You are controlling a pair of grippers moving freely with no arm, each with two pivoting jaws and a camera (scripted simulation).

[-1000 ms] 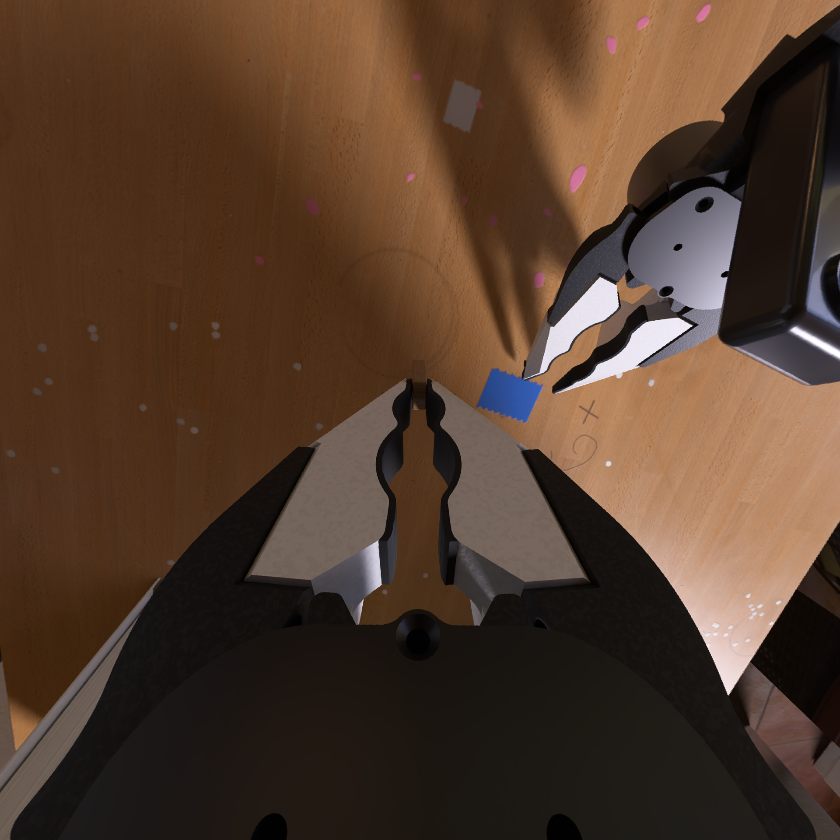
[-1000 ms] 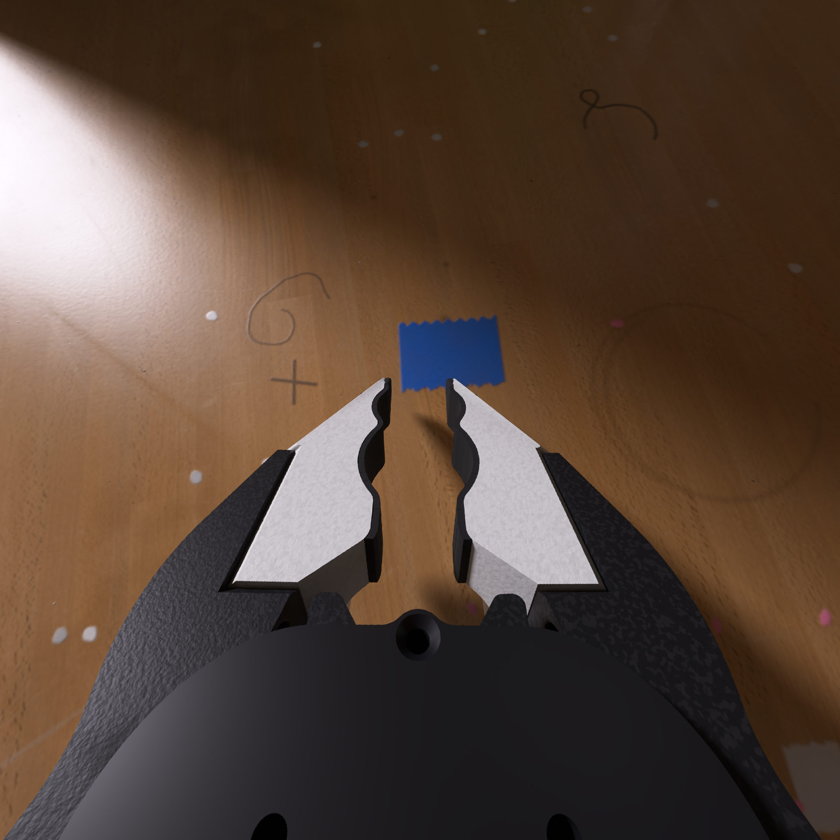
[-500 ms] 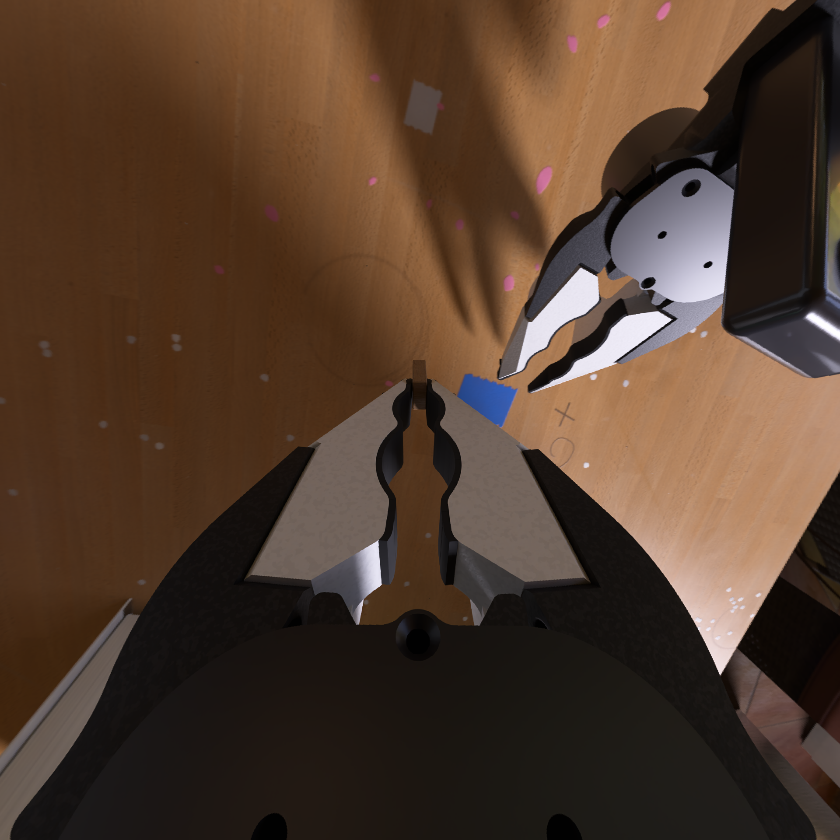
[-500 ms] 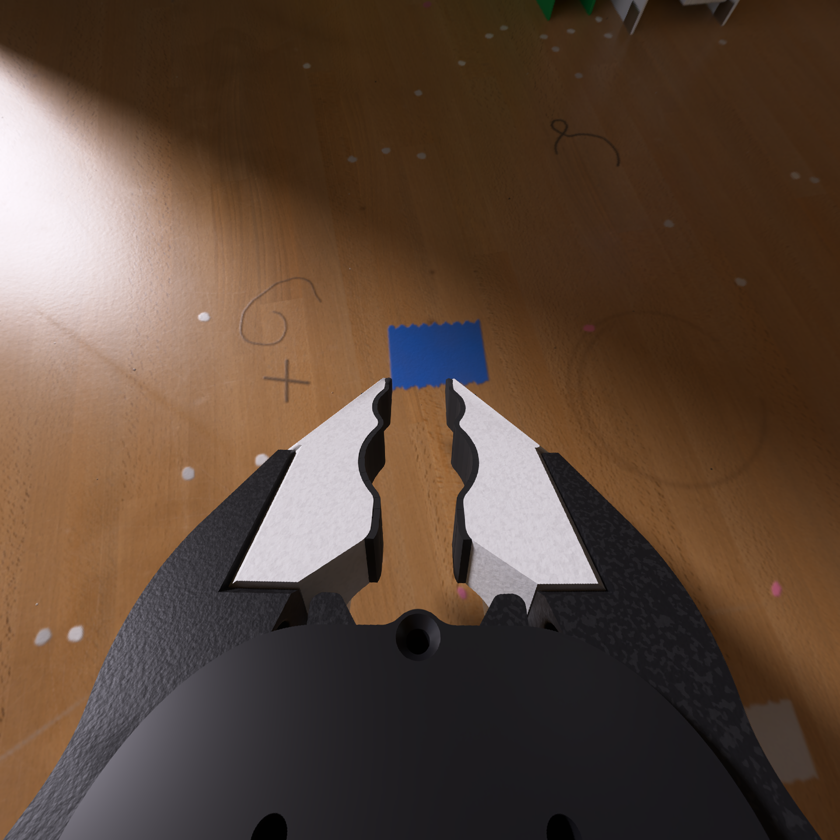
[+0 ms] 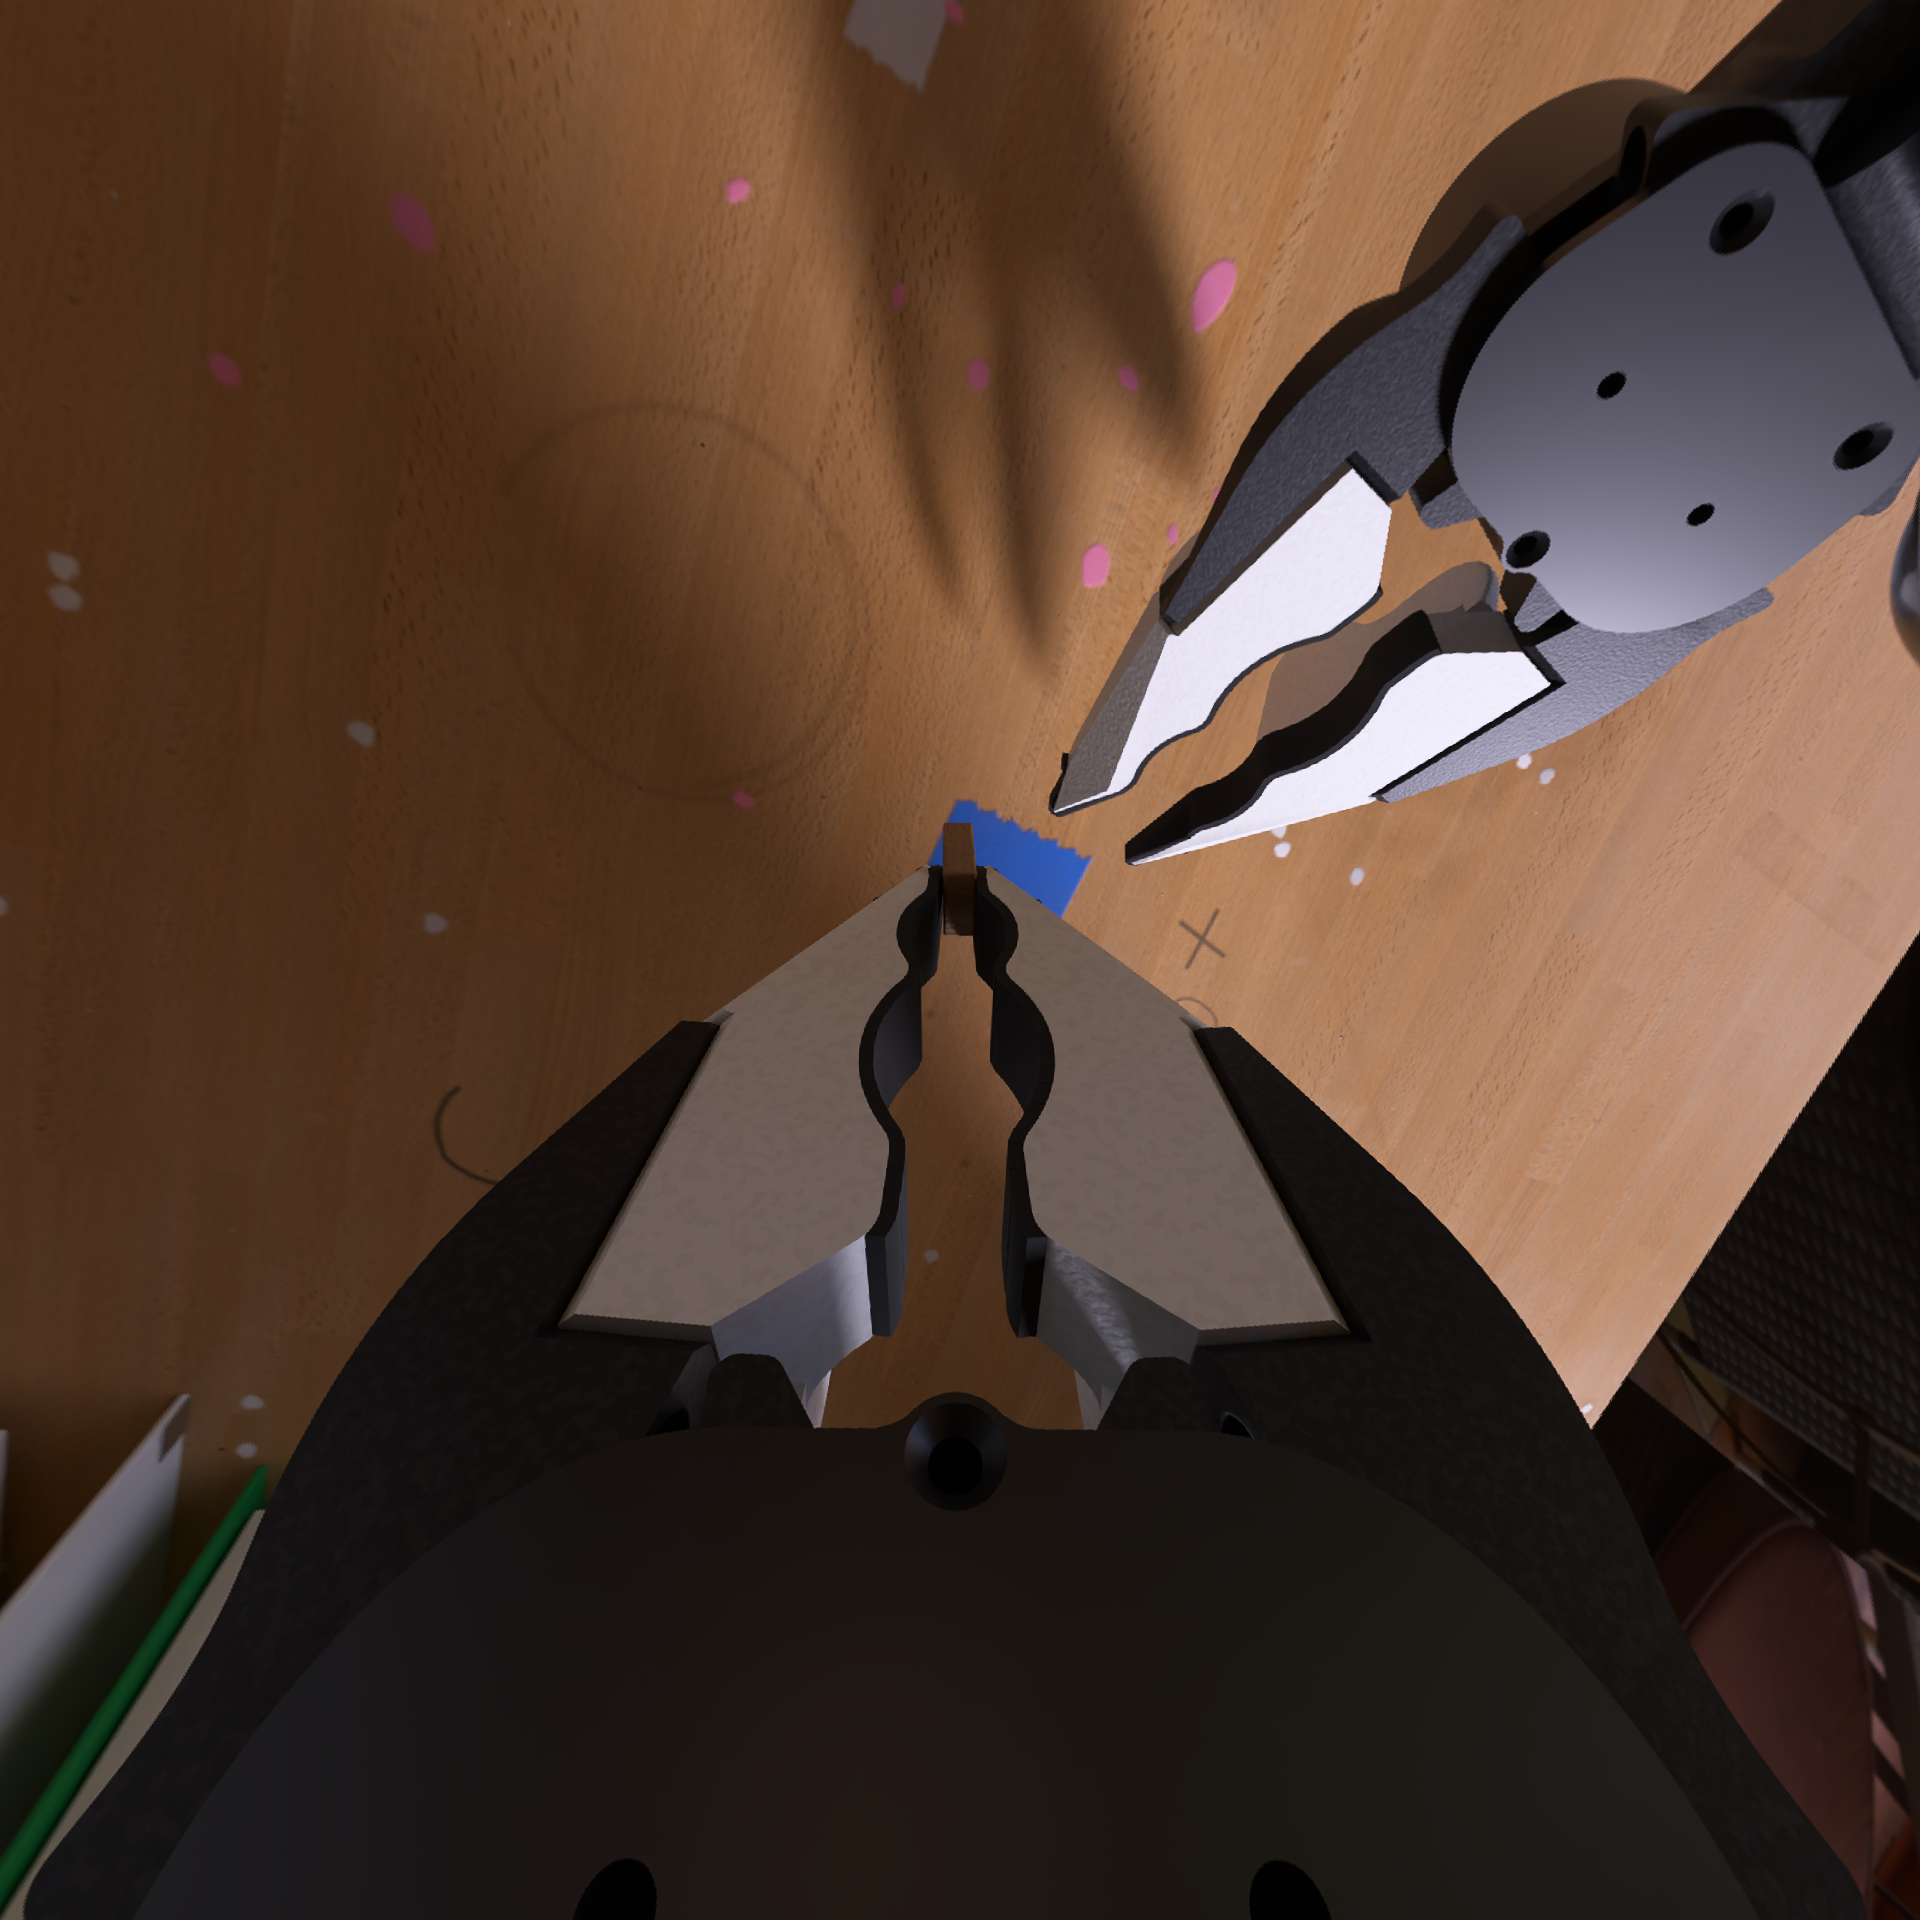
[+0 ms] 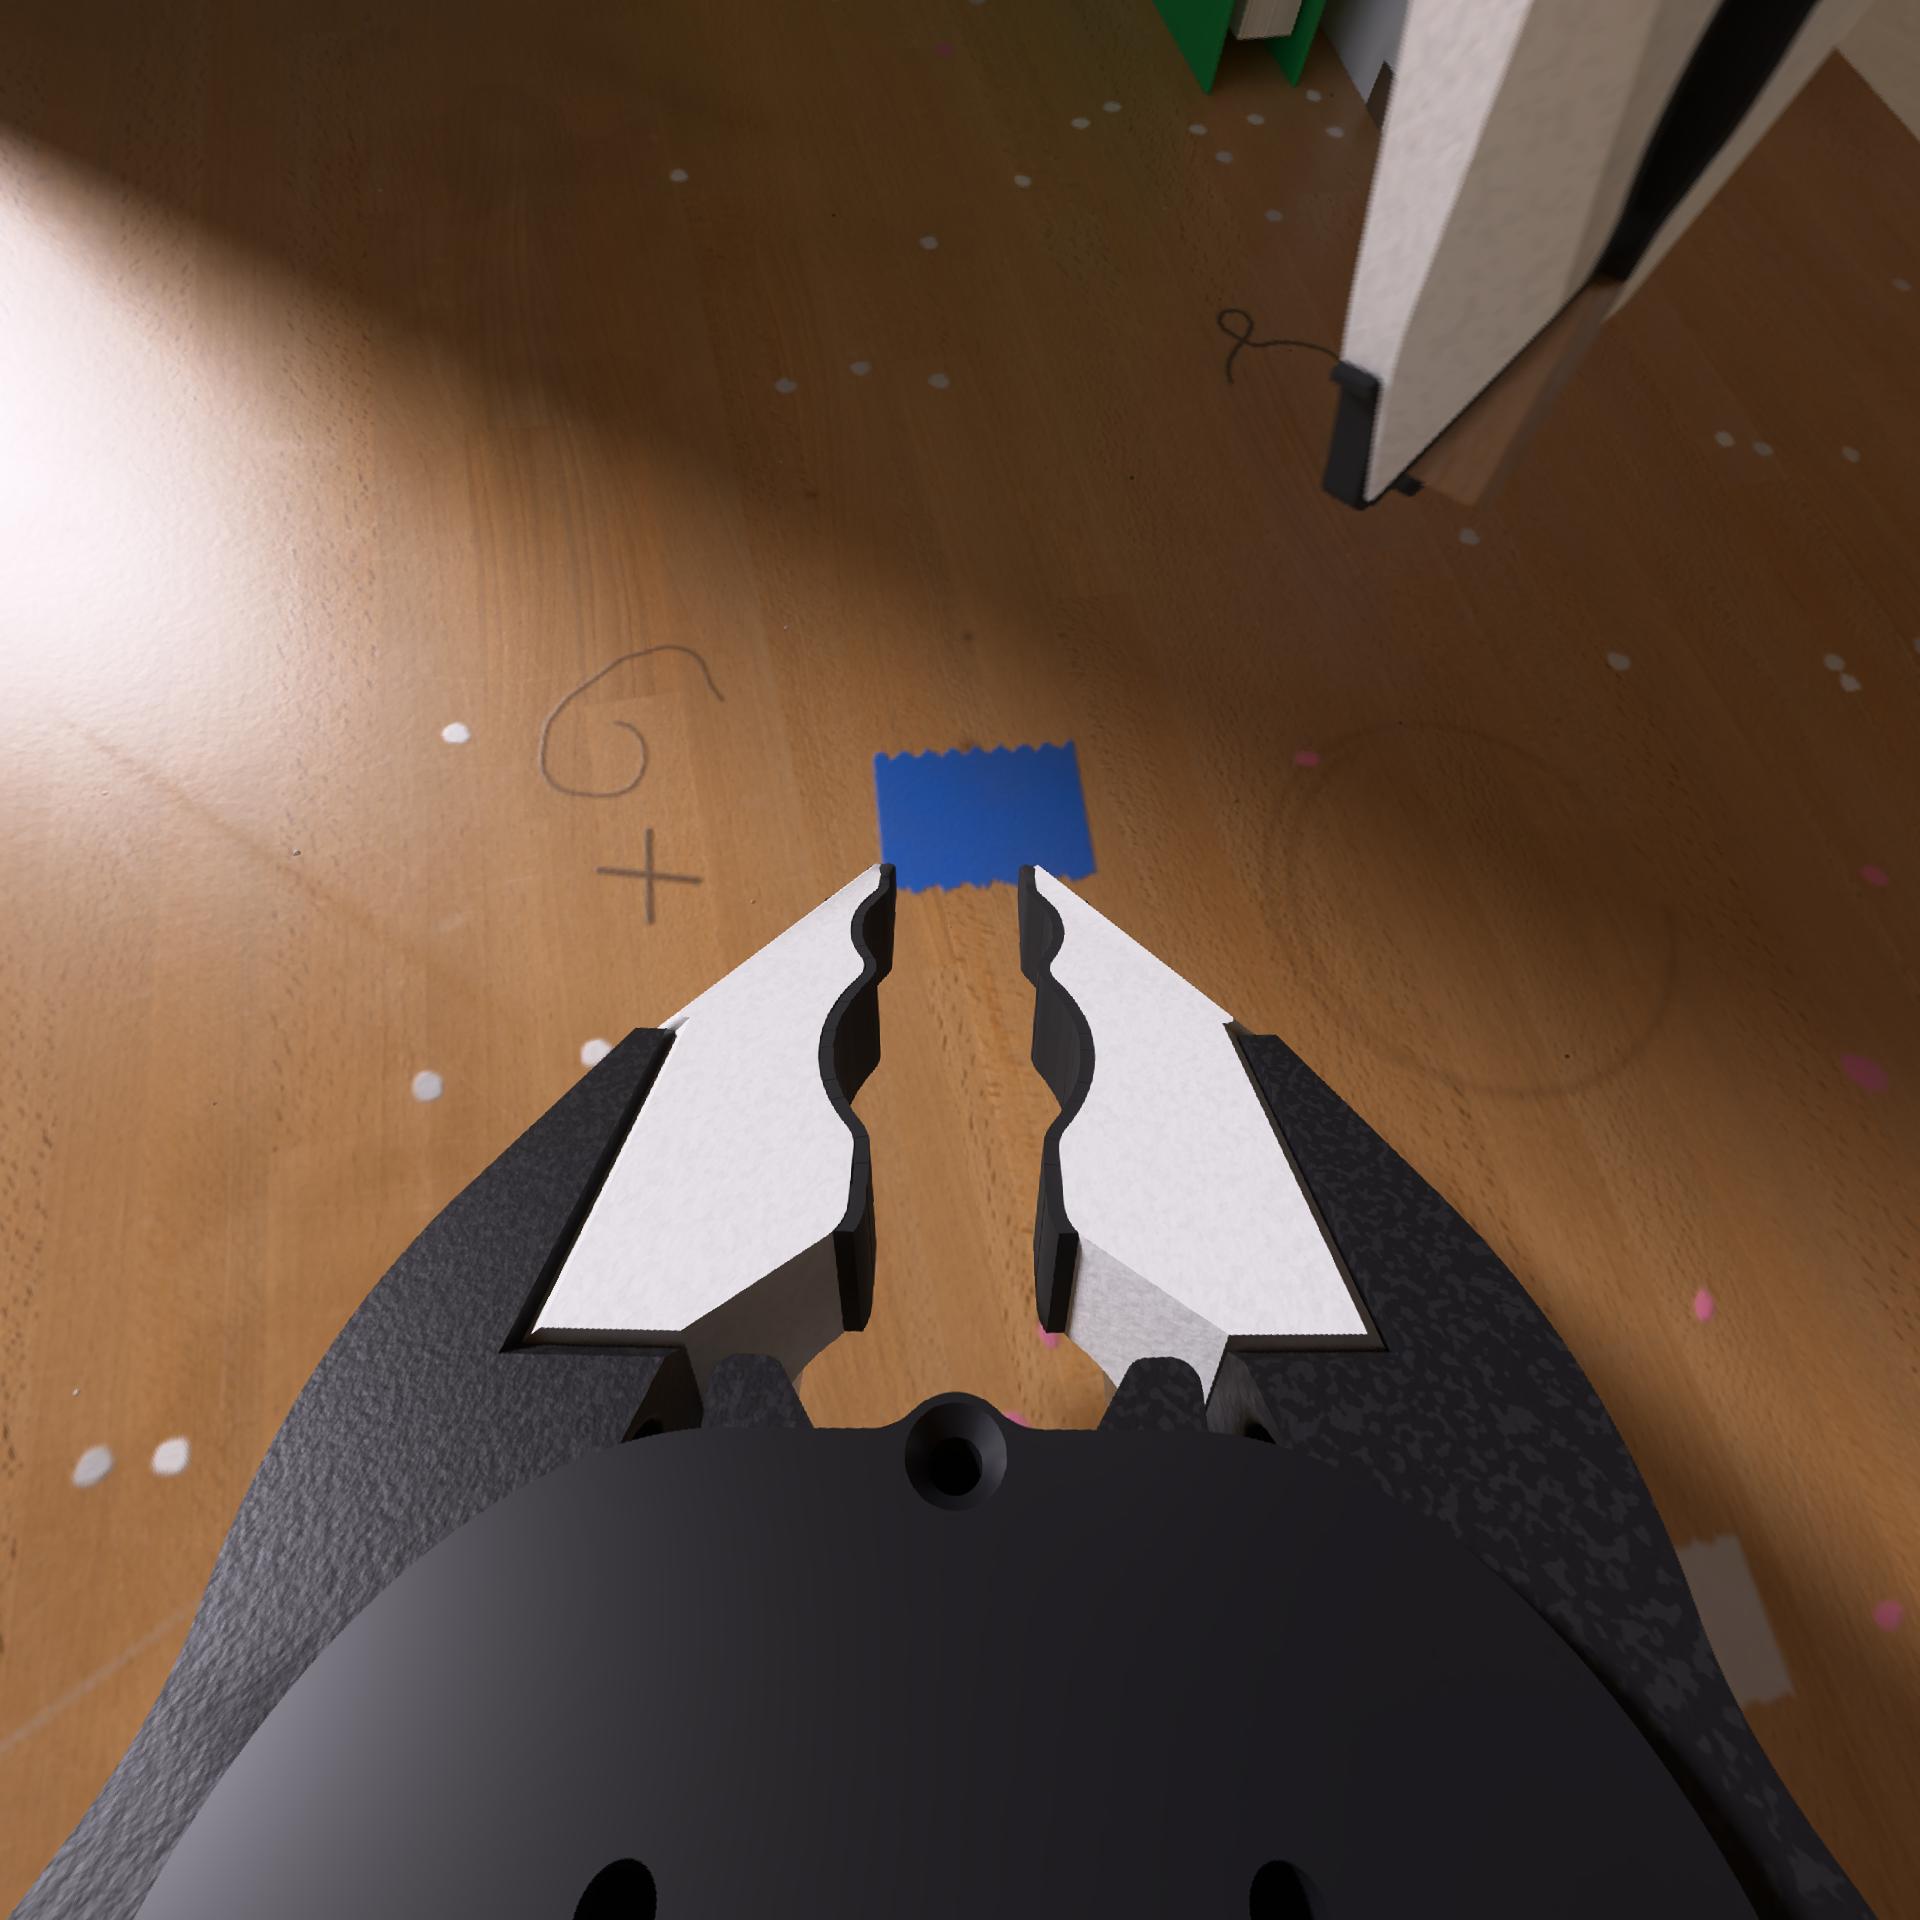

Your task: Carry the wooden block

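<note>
We have the wooden block (image 5: pixel 957 878) pinched at the very tips of our left gripper (image 5: pixel 958 891), which is clamped on it from both sides, well above the desk (image 5: pixel 520 520). From the left wrist view it is a small, thin brown piece standing out past the fingertips, with the blue tape patch (image 5: pixel 1039 868) on the desk behind it. In the right wrist view the block's edge (image 6: pixel 1496 416) shows beside the left gripper's pale finger, up in the far right corner.

Our right gripper (image 6: pixel 956 878) hangs spread apart and holds nothing, its tips pointing at the blue tape patch (image 6: pixel 982 816), near a pencilled cross (image 6: pixel 649 878).

We judge the block to be light and stiff, so it should neither bend nor crush. Its faces look smooth, and only a little of it sits between the tips, so it could pivot or slip if we swing it quickly. A deeper hold across its flat faces would be safer; as it is, we would keep the squeeze firm and the motion gentle.
</note>
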